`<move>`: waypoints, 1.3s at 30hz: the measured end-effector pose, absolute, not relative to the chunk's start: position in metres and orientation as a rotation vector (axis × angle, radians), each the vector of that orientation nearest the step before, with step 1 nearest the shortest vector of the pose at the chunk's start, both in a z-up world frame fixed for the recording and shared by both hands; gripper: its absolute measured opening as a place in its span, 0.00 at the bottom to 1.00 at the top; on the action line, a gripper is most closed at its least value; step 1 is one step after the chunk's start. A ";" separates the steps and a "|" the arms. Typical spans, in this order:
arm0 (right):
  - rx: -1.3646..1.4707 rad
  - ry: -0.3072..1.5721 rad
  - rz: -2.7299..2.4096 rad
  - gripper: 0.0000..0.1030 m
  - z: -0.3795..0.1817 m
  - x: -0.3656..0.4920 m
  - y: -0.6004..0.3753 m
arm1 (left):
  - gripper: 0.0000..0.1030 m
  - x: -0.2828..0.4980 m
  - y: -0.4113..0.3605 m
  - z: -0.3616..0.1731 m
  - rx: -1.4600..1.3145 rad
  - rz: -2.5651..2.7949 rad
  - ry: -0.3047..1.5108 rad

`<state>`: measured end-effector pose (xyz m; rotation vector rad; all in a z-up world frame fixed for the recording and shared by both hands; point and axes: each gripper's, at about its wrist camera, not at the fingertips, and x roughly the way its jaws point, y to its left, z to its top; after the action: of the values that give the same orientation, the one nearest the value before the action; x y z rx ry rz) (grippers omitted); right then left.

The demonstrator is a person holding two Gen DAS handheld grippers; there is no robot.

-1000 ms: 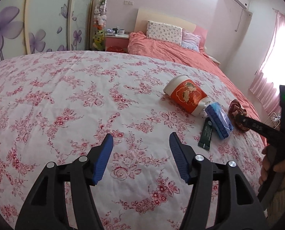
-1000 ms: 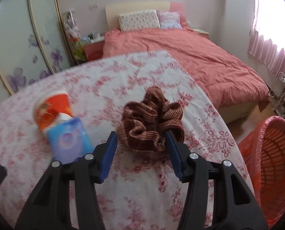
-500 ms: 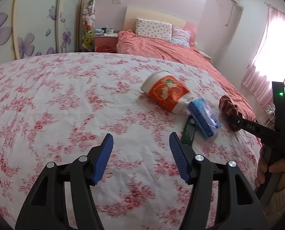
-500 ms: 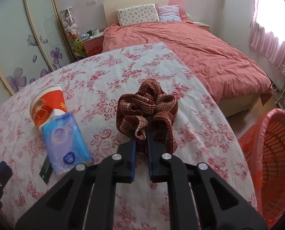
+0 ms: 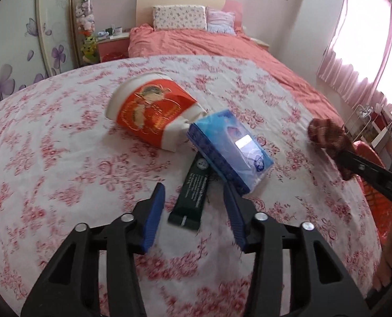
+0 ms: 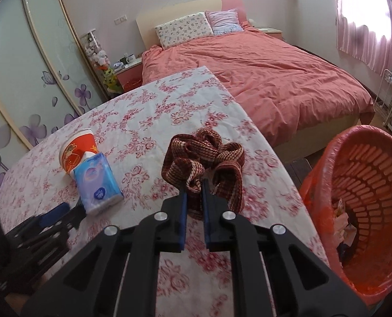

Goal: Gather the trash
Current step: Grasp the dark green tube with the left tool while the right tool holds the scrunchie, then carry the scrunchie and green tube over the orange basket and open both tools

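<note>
Bedroom: bed (image 6: 261, 79) with salmon-pink quilt, two pillows (image 6: 185, 29) against a pale headboard (image 5: 180, 1), pink bedside cabinet (image 6: 128, 75) to its left. Sliding wardrobe doors (image 6: 29, 79) with purple flower motifs along the left wall. Window with pink curtains (image 5: 359, 52) on the right, admitting bright daylight; walls pale pink.

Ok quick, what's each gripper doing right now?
Left gripper: open, empty, fingers either side of the dark green packet.
Right gripper: closed on the brown woven strap.
</note>
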<state>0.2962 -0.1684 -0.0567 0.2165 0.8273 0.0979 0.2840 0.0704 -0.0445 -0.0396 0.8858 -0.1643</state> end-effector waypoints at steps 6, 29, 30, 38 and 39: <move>0.252 0.835 0.096 0.10 -0.059 0.290 -0.181 | 0.28 0.291 0.062 -0.043 -0.030 -0.163 0.893; 0.254 0.779 0.108 0.11 -0.033 0.243 -0.192 | 0.19 0.255 0.076 -0.022 -0.105 -0.135 0.850; 0.255 0.776 0.108 0.11 -0.031 0.240 -0.192 | 0.19 0.253 0.076 -0.019 -0.106 -0.135 0.843; 0.266 0.720 0.094 0.11 -0.009 0.209 -0.208 | 0.19 0.235 0.059 0.010 -0.095 -0.177 0.779; 0.268 0.716 0.091 0.11 -0.007 0.206 -0.210 | 0.19 0.232 0.055 0.015 -0.094 -0.189 0.768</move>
<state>0.2062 -0.2099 -0.0070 0.2678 0.7156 0.0910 0.2319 0.0545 0.0150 -0.0937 0.7684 -0.1887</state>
